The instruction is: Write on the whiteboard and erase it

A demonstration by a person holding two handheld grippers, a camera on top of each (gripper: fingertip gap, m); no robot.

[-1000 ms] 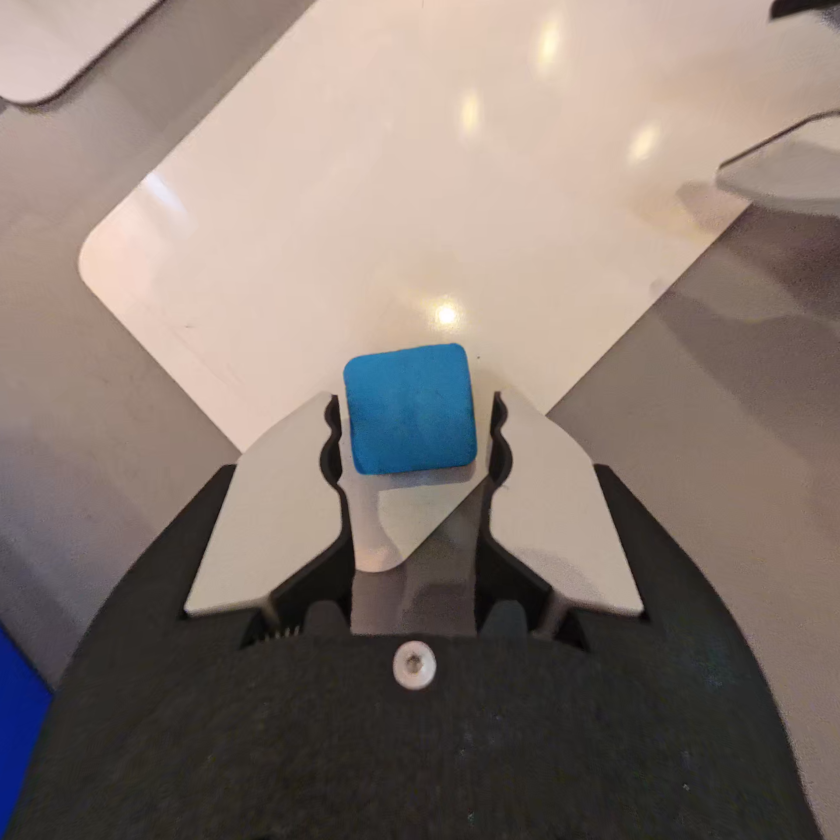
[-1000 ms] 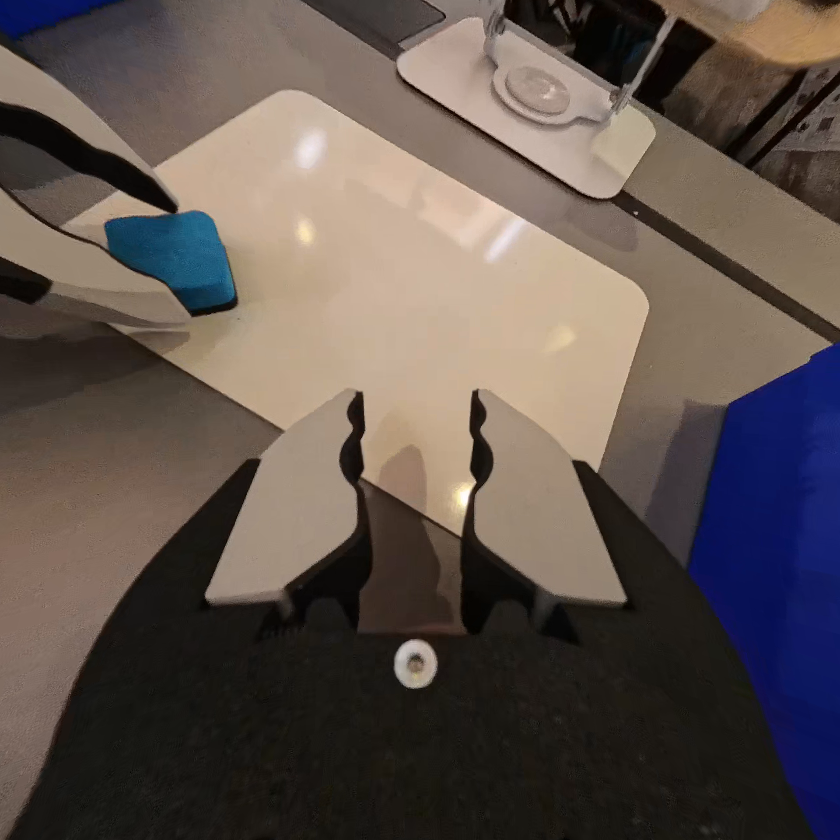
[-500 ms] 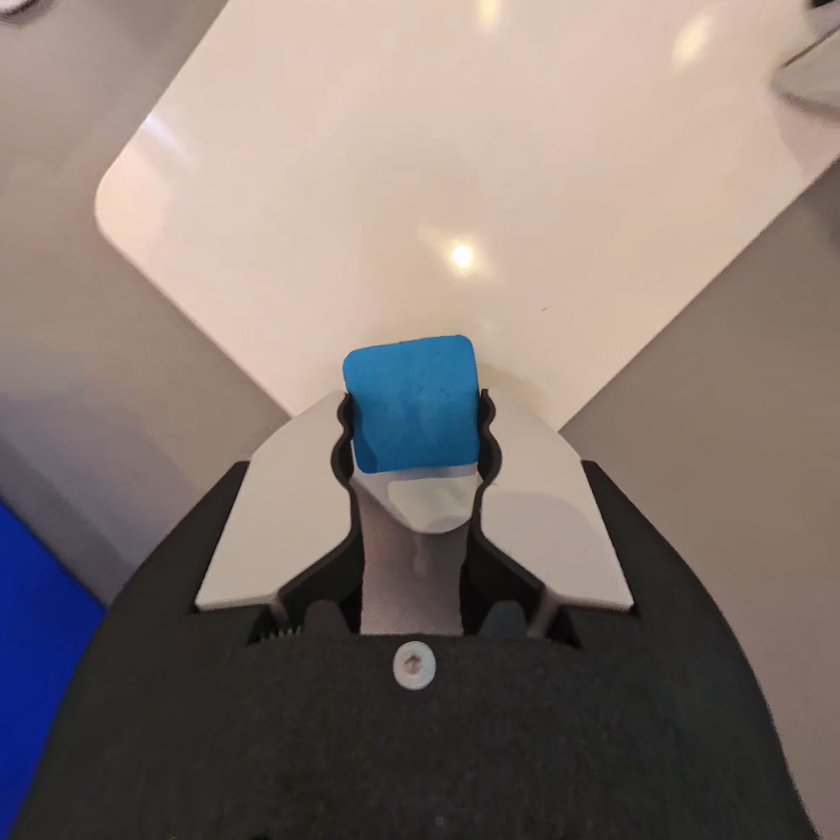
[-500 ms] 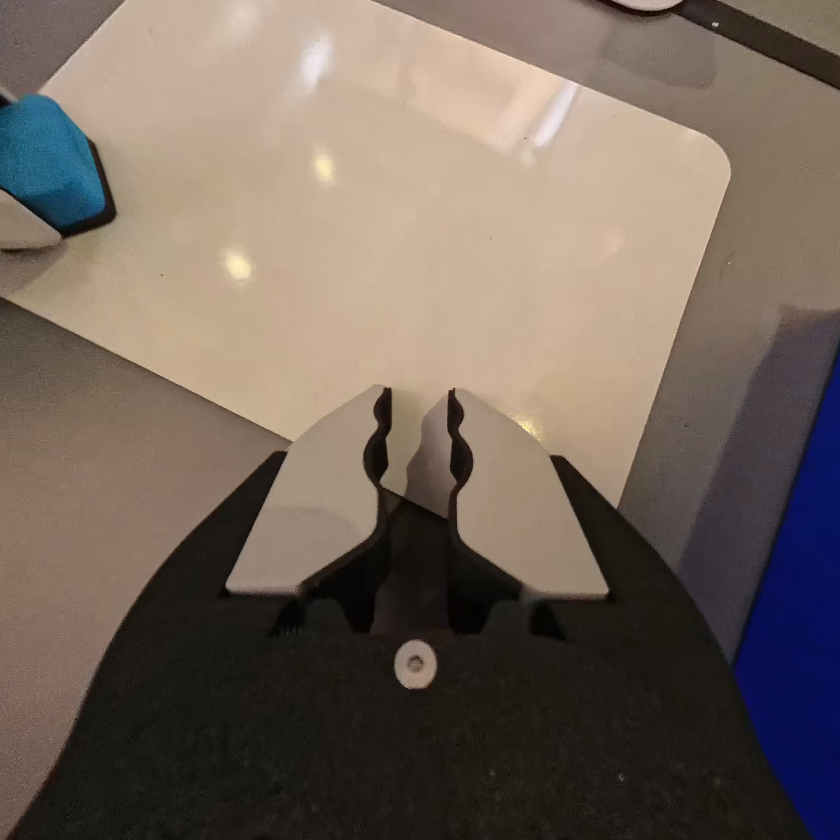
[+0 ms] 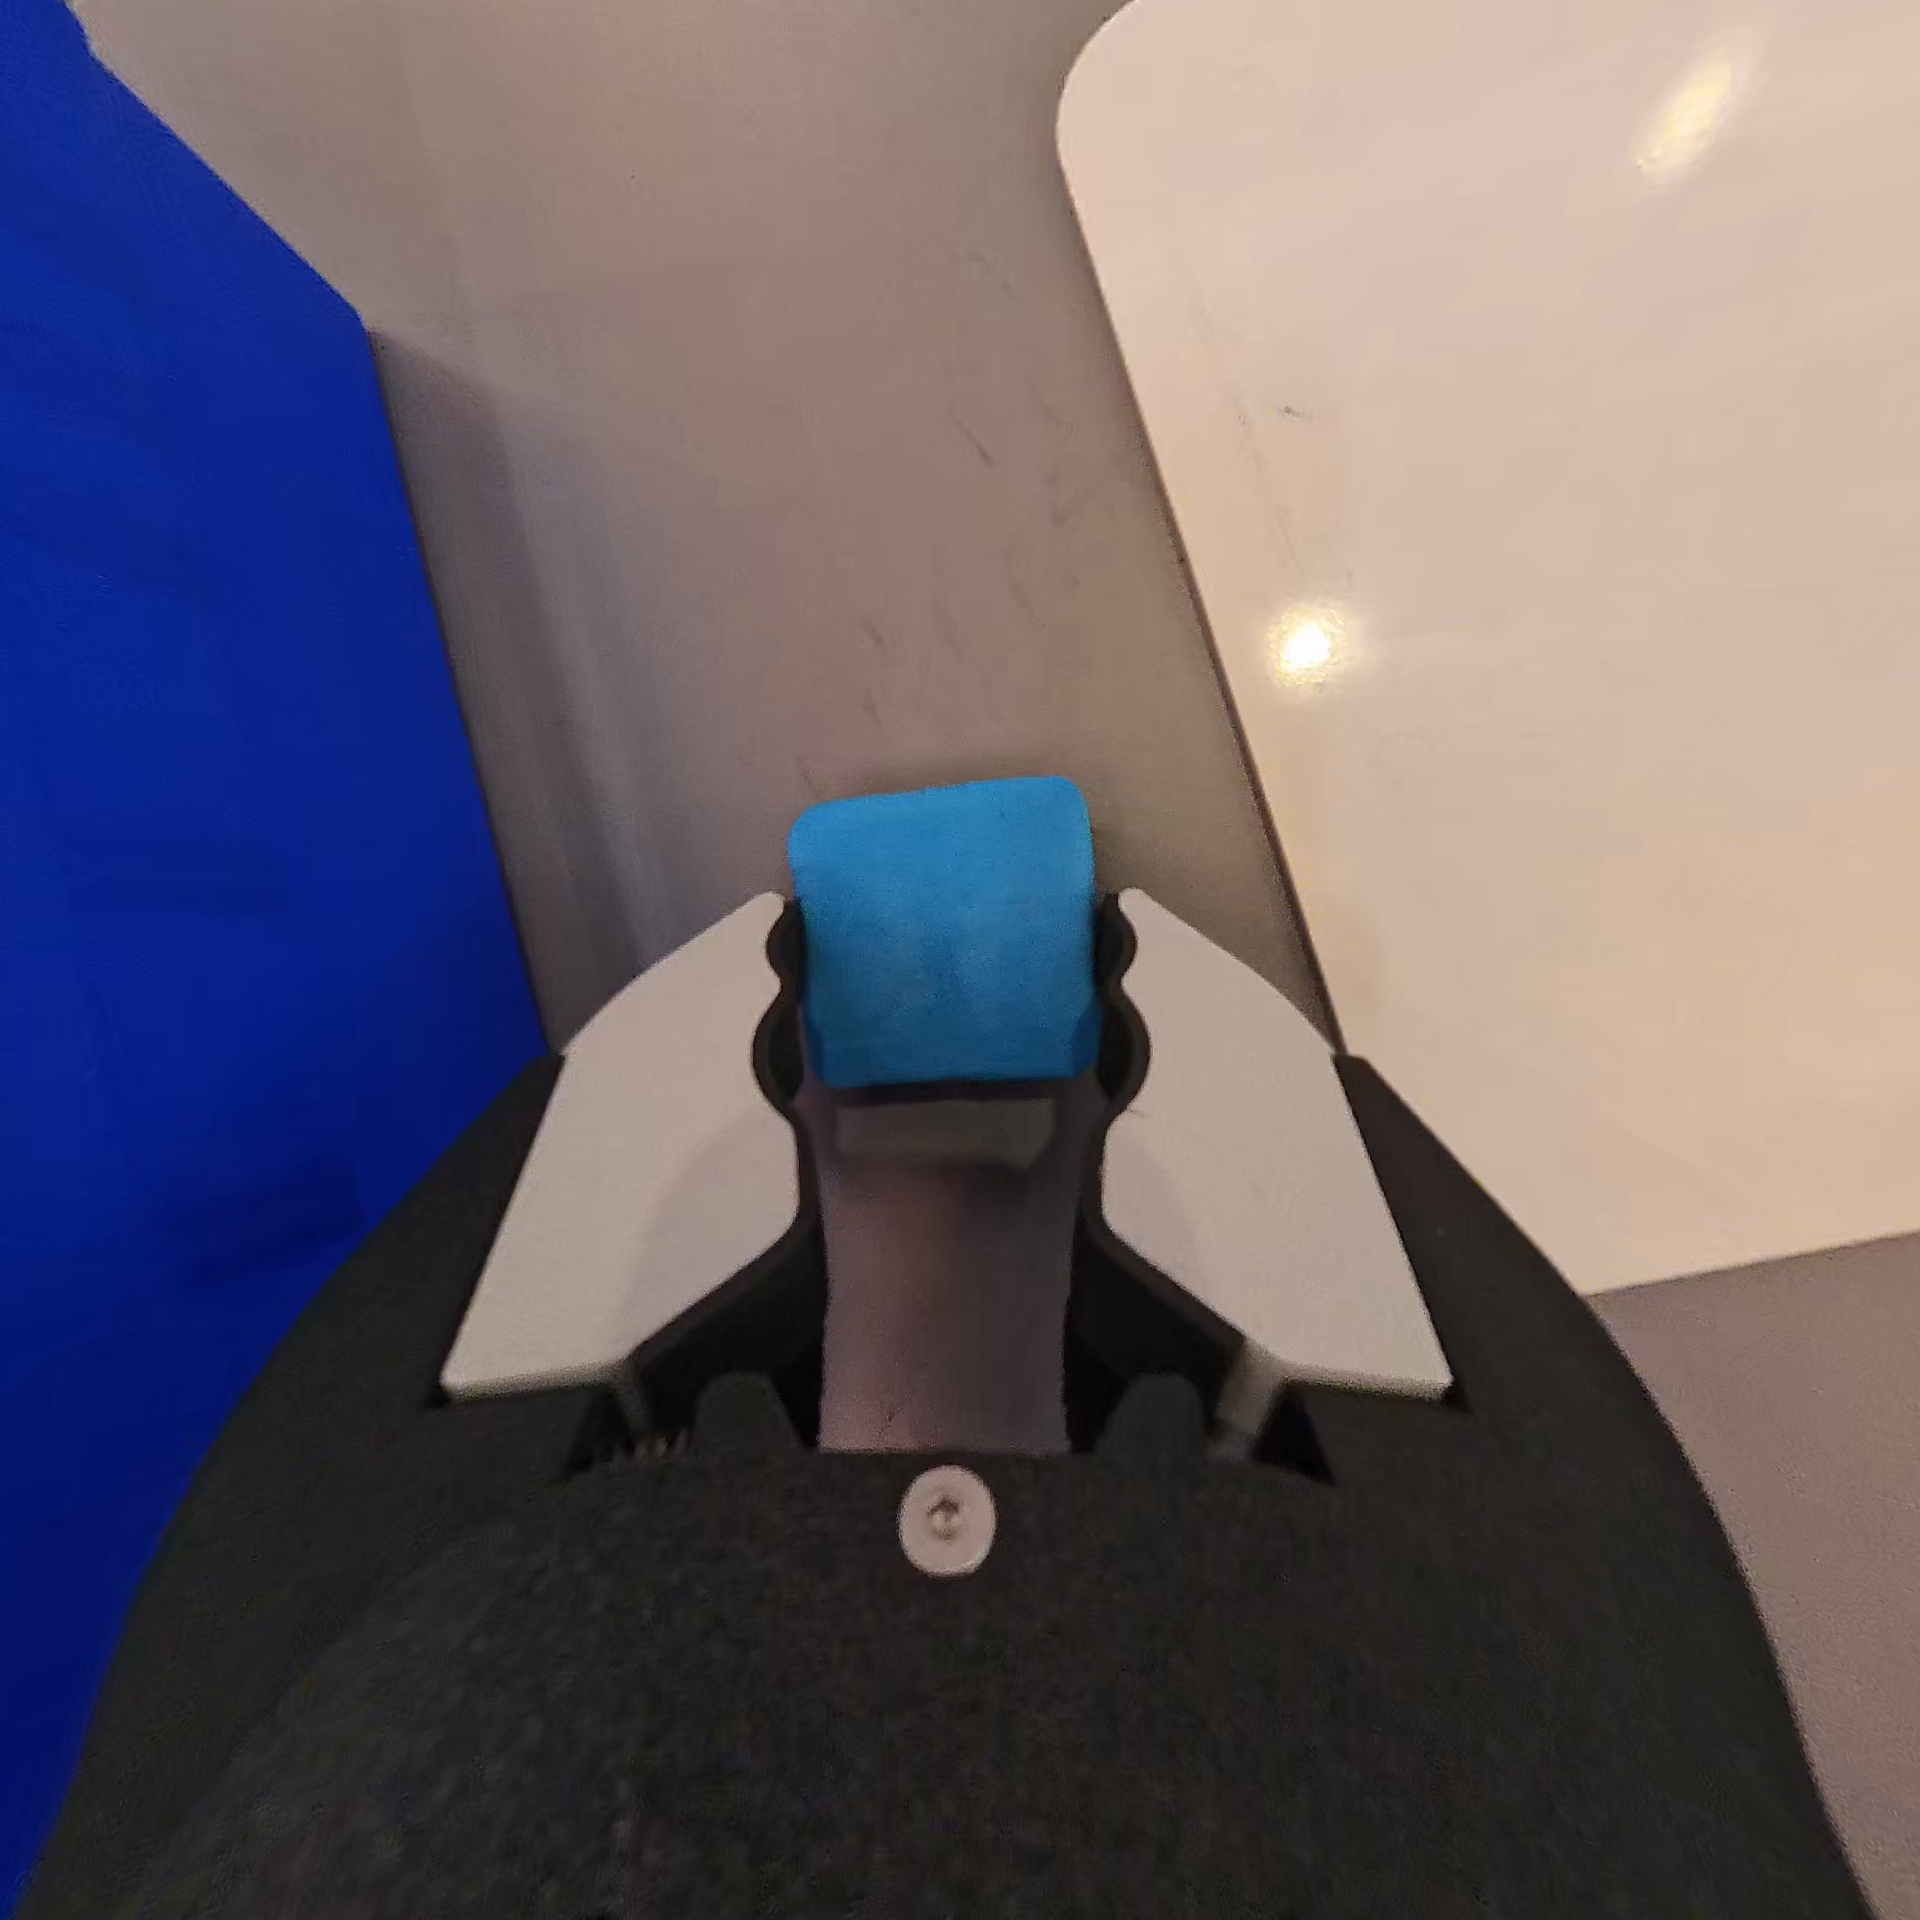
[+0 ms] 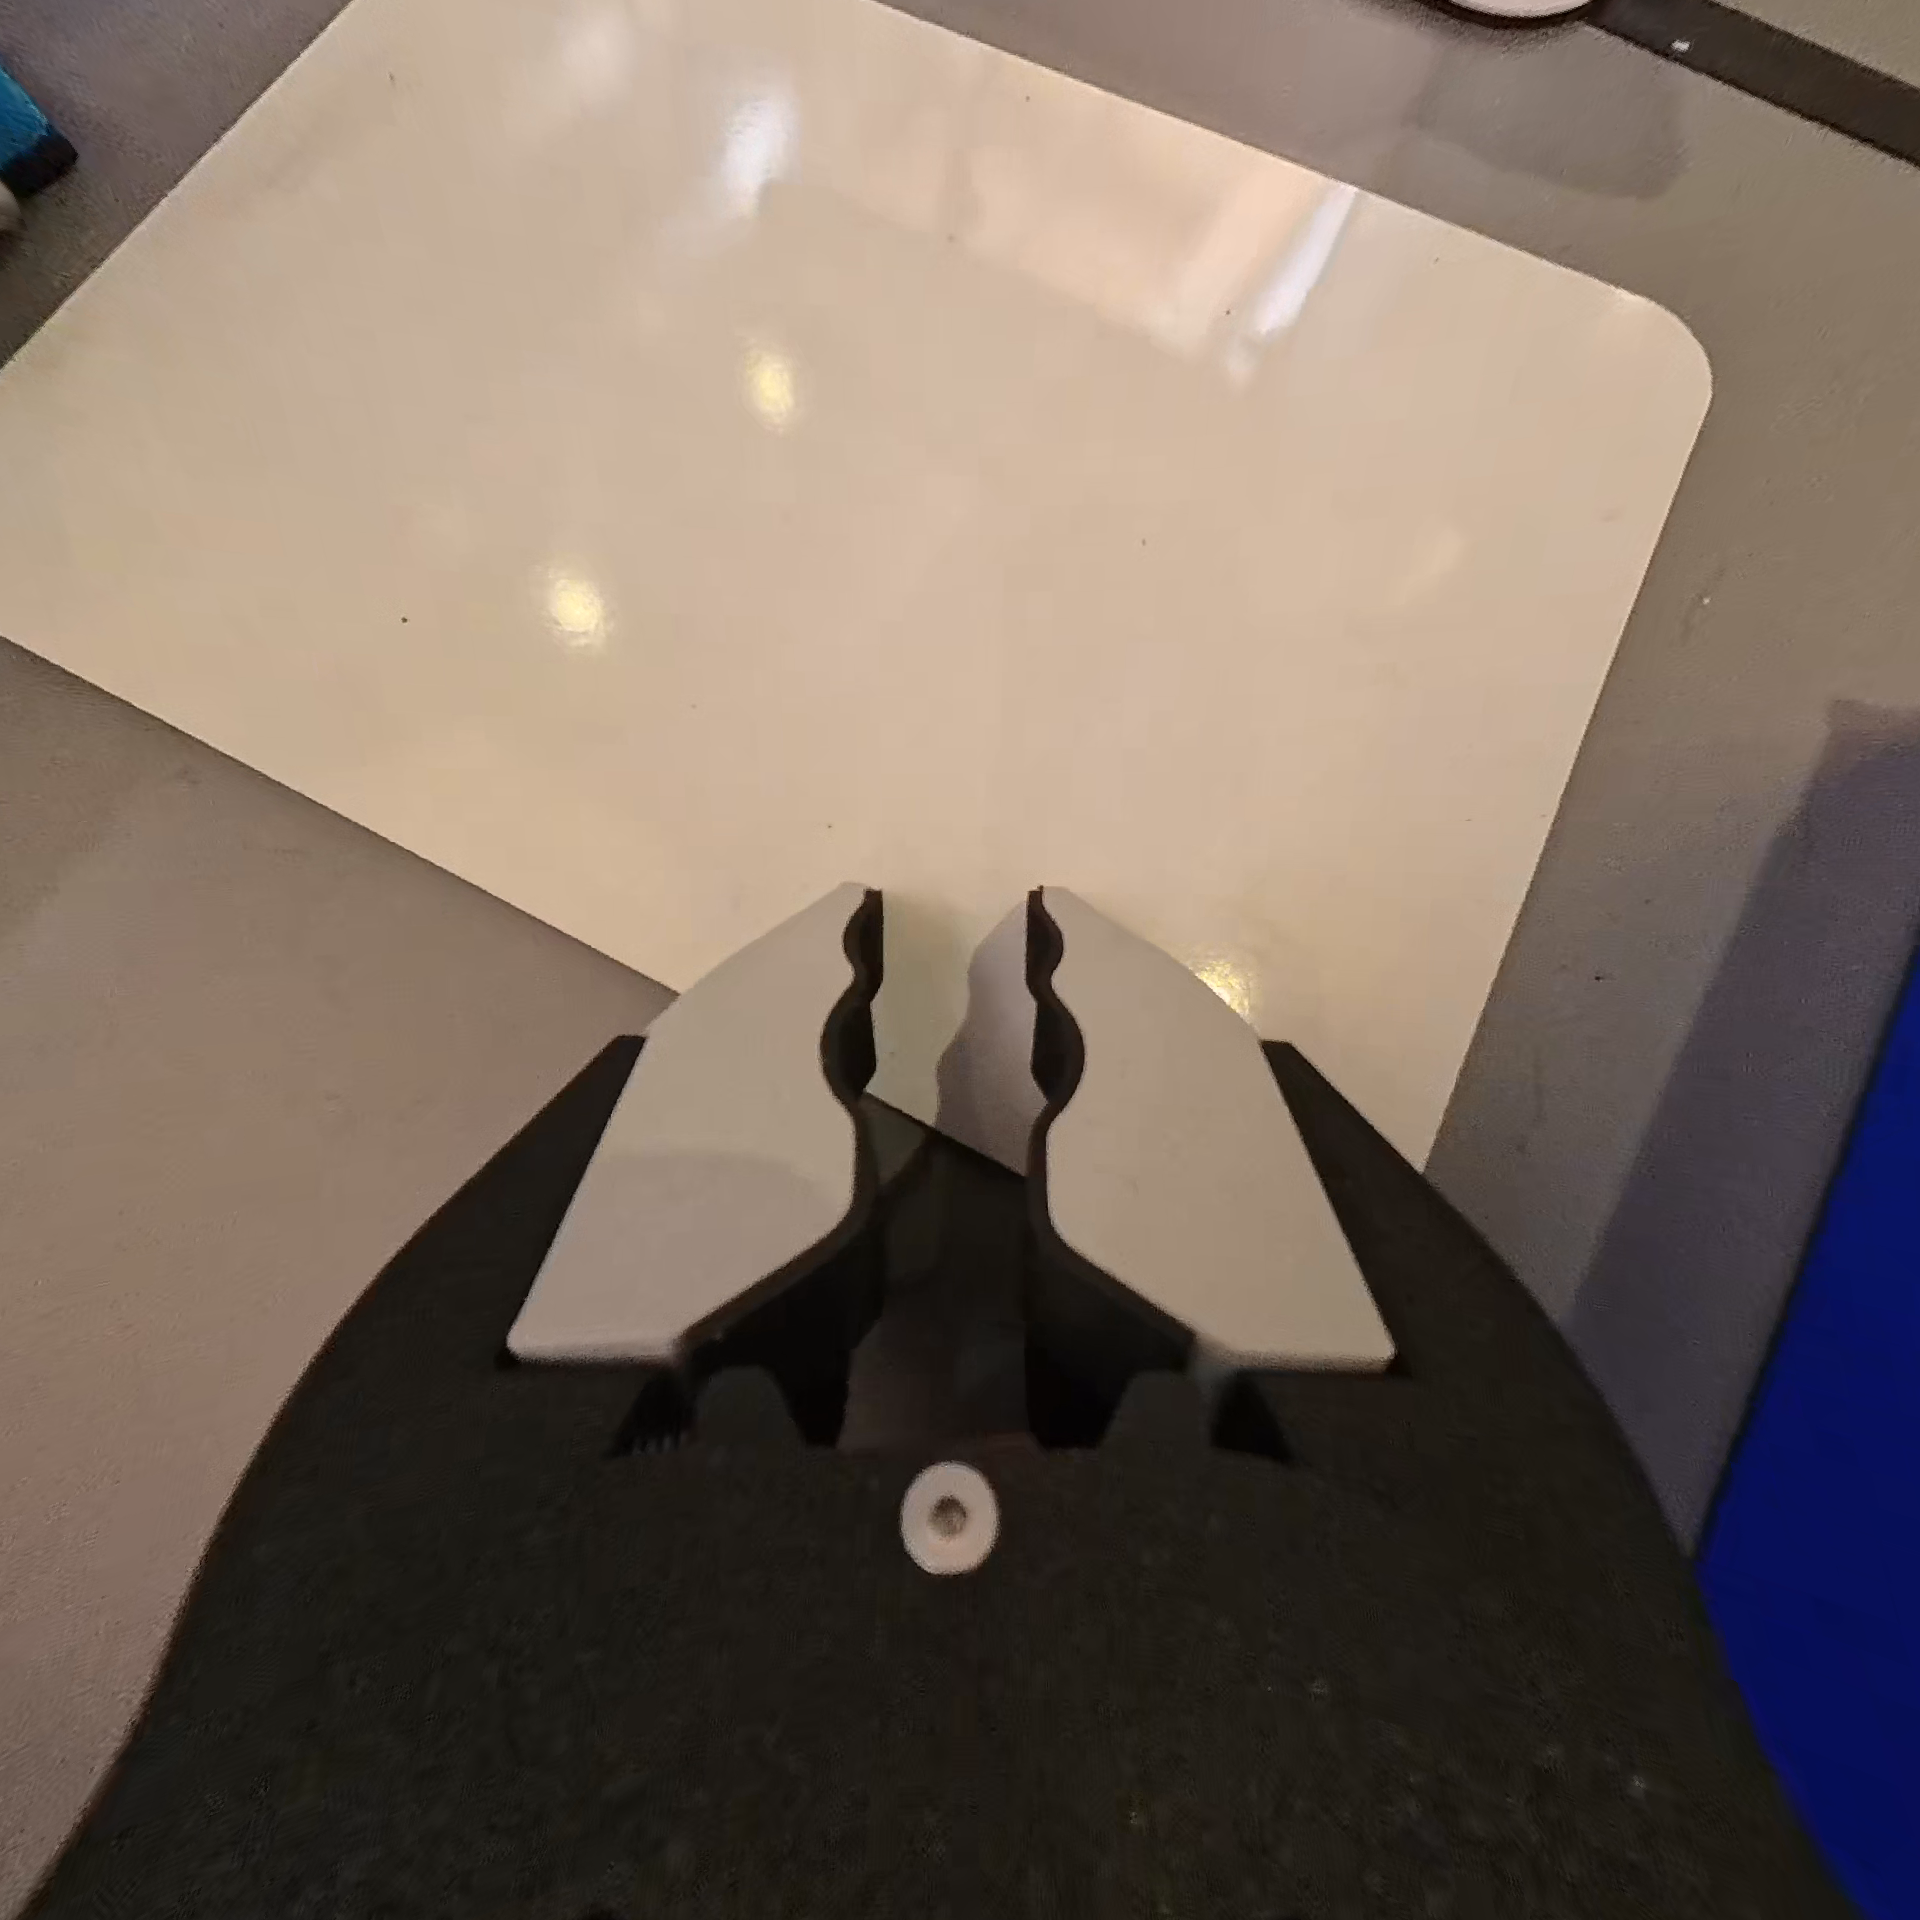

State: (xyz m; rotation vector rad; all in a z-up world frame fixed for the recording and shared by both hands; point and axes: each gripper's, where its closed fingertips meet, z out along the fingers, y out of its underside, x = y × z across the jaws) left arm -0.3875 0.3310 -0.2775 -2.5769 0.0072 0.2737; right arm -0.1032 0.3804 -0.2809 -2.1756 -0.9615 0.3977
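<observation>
Your left claw (image 5: 943, 914) is gripping the blue eraser (image 5: 943, 940) over the grey tabletop (image 5: 831, 416), just off the whiteboard's (image 6: 935, 540) edge. Your right claw (image 6: 954, 904) is hovering empty, jaws slightly parted, above the board's near corner. The board is showing no marks, so the erasing looks finished; only setting the eraser down seems left.

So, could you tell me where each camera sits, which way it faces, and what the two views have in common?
Left wrist view: on the left gripper, looking forward and down along its fingers, which clamp the blue eraser above the grey table; the whiteboard lies to the right.
Right wrist view: on the right gripper, looking down at the whiteboard's near corner; its fingers stand slightly apart, holding nothing.
Shared: the whiteboard, the table, and the eraser, just visible at the right view's top left edge.
</observation>
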